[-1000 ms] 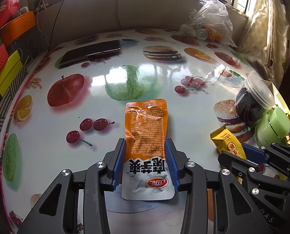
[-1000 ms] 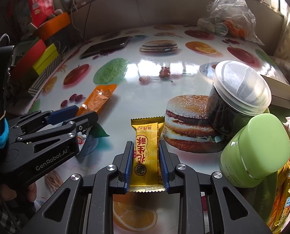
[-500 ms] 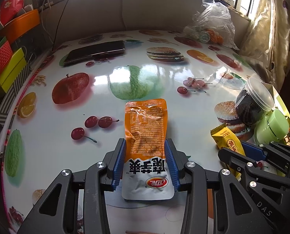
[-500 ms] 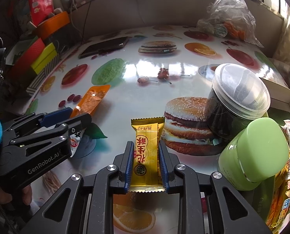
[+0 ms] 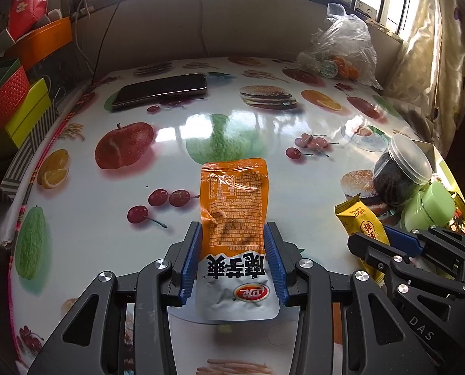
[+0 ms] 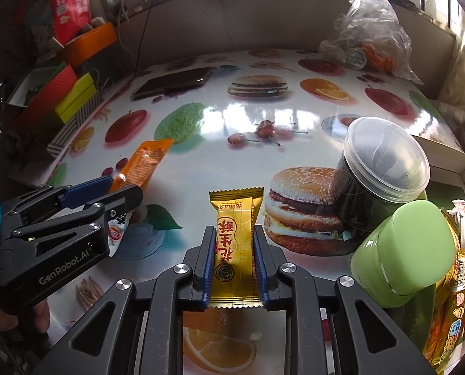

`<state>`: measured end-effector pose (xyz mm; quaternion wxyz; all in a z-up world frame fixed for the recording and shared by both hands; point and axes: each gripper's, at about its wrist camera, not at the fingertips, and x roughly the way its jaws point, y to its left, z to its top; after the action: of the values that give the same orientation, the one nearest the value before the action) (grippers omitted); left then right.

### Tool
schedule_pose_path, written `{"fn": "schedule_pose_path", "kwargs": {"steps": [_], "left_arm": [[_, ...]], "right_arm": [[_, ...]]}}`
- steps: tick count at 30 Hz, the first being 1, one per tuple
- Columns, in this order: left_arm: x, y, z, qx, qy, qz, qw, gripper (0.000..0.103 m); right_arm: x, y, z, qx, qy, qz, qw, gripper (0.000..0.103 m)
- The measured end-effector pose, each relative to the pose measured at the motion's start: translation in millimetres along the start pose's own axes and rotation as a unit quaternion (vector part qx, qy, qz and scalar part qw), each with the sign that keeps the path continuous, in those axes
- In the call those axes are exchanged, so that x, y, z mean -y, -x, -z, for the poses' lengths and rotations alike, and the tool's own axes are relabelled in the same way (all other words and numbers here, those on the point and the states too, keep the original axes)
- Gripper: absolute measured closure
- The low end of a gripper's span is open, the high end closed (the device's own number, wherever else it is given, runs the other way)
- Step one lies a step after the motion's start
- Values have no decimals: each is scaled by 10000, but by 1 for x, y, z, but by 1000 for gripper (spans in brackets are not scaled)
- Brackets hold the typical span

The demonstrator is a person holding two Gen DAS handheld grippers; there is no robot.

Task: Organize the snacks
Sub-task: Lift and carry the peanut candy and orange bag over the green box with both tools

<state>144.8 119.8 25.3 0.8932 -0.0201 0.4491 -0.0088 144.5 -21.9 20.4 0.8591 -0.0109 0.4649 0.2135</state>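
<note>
My left gripper (image 5: 234, 250) is shut on an orange and white snack pouch (image 5: 234, 206), held by its sides above the fruit-print table (image 5: 138, 181). My right gripper (image 6: 234, 254) is shut on a yellow snack bar (image 6: 235, 234), also held above the table. In the left wrist view the yellow bar (image 5: 362, 222) and right gripper (image 5: 385, 243) show at the right. In the right wrist view the orange pouch (image 6: 142, 165) and left gripper (image 6: 107, 193) show at the left.
A clear-lidded jar of dark snacks (image 6: 379, 175) and a green jar (image 6: 407, 250) lie at the right, beside a box of several snack packs (image 6: 457, 281). A phone (image 5: 160, 90) and a plastic bag (image 5: 338, 53) sit at the back. Coloured boxes (image 5: 13, 109) stand left.
Both grippers have risen a little and pulled back with their snacks still held. The table looks farther away in both views.
</note>
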Motion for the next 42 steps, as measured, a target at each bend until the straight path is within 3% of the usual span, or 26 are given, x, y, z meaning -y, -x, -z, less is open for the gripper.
{"fn": "schedule_pose_path", "kwargs": {"steps": [22, 42], "left_arm": [[22, 50, -10, 395, -88, 210, 9990, 61], [88, 79, -18, 567, -481, 803, 9940, 61]], "right_arm": [[1, 60, -1, 531, -49, 58, 9986, 82], [45, 127, 13, 992, -375, 446, 9934, 82]]}}
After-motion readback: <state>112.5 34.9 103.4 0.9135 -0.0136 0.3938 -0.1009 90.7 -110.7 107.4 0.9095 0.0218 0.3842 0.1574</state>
